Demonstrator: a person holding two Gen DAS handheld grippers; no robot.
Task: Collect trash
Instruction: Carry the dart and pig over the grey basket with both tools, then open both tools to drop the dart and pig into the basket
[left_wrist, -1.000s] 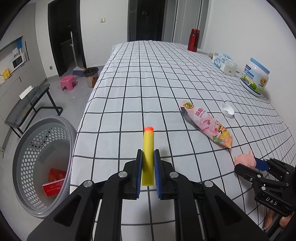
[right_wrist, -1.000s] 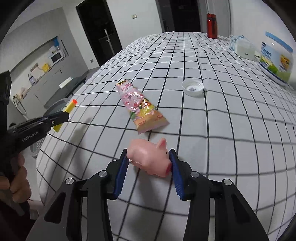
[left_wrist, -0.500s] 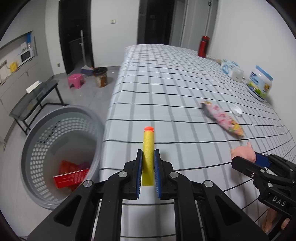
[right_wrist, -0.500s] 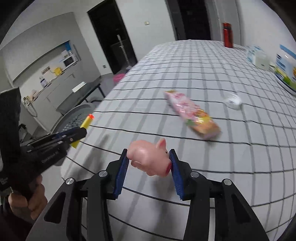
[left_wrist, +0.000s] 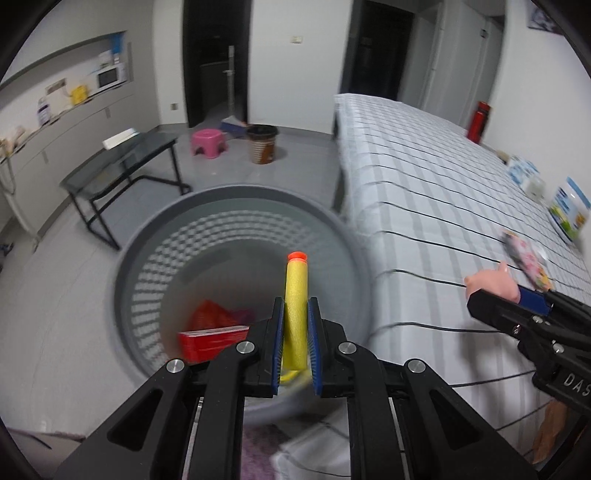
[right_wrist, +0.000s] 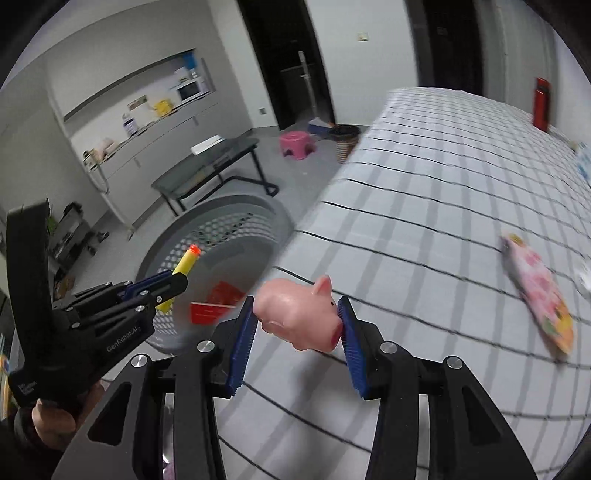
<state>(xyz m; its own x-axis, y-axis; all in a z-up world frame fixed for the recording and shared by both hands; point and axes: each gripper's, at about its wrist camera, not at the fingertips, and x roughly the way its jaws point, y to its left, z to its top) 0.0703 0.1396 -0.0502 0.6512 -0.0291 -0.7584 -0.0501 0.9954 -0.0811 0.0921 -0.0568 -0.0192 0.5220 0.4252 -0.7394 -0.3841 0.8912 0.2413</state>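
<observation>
Left gripper (left_wrist: 295, 339) is pinching a dart (left_wrist: 295, 310), tilted downward over the basket (left_wrist: 155, 236); a hand (right_wrist: 55, 421) is gripping its handle, which reads "GenRobot.AI". Right gripper (right_wrist: 295, 328) is clamping a pig (right_wrist: 299, 314) side-on, snout to the right, angled down over the bed edge beside the basket; its body is showing "DAS". Bed (right_wrist: 461, 177): white cloth, black grid. Basket: round grey perforated plastic on the floor, touching the bed side, holding a red box (left_wrist: 210, 341). Wrapper (right_wrist: 539, 295): flat glossy pink pouch lying on the bed. Pig: smooth pink rubber. Dart: yellow foam cylinder, orange tip.
</observation>
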